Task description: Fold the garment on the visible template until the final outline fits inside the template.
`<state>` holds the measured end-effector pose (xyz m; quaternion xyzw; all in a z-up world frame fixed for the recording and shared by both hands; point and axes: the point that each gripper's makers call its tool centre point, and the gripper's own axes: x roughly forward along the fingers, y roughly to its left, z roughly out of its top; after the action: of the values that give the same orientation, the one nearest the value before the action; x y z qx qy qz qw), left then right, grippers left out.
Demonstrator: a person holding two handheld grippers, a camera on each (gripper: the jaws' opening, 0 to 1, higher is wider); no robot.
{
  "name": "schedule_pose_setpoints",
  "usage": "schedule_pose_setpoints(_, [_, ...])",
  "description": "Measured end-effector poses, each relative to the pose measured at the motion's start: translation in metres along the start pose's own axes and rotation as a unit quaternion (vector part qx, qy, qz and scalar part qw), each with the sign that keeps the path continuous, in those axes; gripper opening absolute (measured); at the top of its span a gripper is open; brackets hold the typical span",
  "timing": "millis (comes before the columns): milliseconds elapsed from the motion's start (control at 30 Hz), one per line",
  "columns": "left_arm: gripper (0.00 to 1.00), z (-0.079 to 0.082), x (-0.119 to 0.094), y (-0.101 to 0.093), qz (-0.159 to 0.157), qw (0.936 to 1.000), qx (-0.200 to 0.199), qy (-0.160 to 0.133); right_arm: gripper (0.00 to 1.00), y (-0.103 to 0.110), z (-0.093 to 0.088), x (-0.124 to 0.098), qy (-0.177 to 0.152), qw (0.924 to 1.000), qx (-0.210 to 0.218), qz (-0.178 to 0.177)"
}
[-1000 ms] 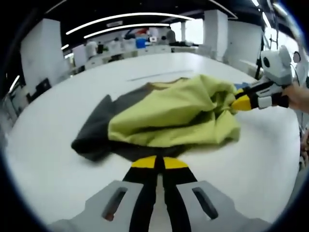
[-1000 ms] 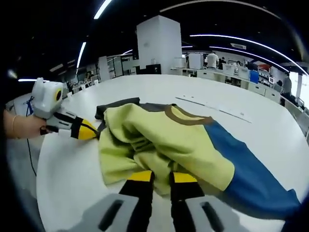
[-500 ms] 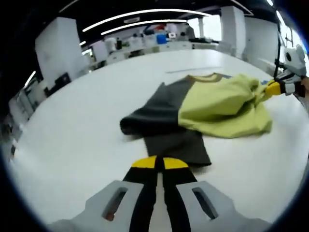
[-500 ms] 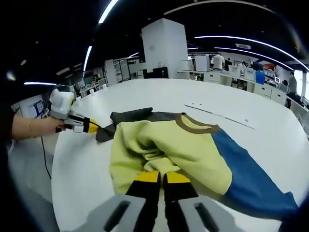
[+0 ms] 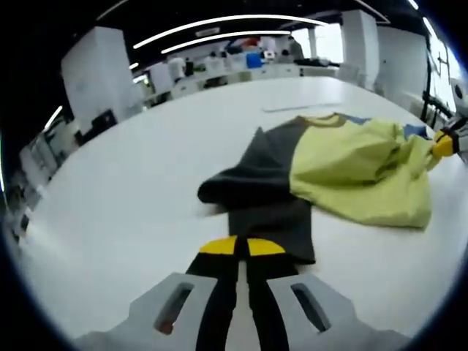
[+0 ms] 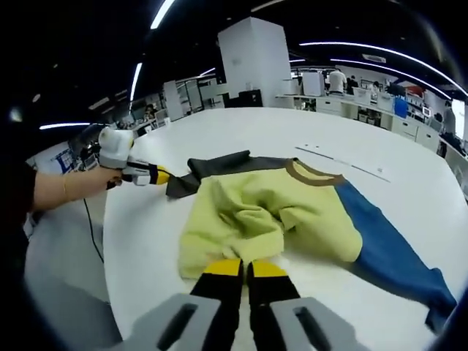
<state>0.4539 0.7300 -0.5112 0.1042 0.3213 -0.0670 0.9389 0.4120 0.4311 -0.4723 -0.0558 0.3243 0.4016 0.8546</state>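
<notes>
A garment lies crumpled on the white table [image 6: 241, 139]. It has a yellow-green body [image 6: 256, 208], a brown collar [image 6: 314, 174], a blue sleeve [image 6: 387, 248] and a dark grey sleeve [image 5: 256, 183]. My left gripper [image 5: 241, 246] is shut on the dark grey sleeve's near edge; in the right gripper view it [image 6: 157, 175] grips that sleeve at the left. My right gripper [image 6: 245, 268] is shut on a bunched fold of the yellow-green body, and in the left gripper view its yellow tip [image 5: 441, 145] pinches that cloth at the far right.
Thin pale line marks [image 6: 344, 164] lie on the table beyond the collar. A person's hand [image 6: 66, 186] holds the left gripper past the table's left edge, over the floor. Desks, a white pillar [image 6: 256, 62] and people stand far behind.
The two grippers have drawn apart. The dark grey sleeve has been pulled out from under the yellow-green cloth, and the garment lies more spread across the table.
</notes>
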Motion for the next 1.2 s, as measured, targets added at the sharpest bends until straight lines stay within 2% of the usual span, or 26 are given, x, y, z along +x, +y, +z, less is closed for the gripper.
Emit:
schedule_pose_setpoints(400, [0.0, 0.001, -0.013, 0.016, 0.01, 0.9999, 0.006, -0.007, 0.0, 0.035, -0.023, -0.02, 0.013, 0.9995, 0.013, 0.027])
schedule_pose_setpoints(667, [0.0, -0.007, -0.018, 0.026, 0.017, 0.9998, -0.005, -0.002, 0.0, 0.061, -0.047, -0.025, 0.038, 0.998, 0.013, 0.048])
schedule_pose_setpoints(867, [0.02, -0.013, -0.02, 0.022, 0.014, 0.9998, 0.01, 0.006, 0.0, 0.069, -0.063, -0.02, 0.051, 0.997, 0.027, 0.051])
schedule_pose_setpoints(967, [0.07, -0.012, -0.024, 0.019, 0.014, 0.9997, 0.018, 0.003, 0.0, 0.072, -0.067, -0.018, 0.055, 0.9968, 0.031, 0.05])
schedule_pose_setpoints(1200, [0.16, -0.004, -0.036, 0.003, -0.01, 0.9992, 0.034, -0.016, 0.0, 0.072, -0.063, -0.02, 0.044, 0.9973, 0.038, 0.044])
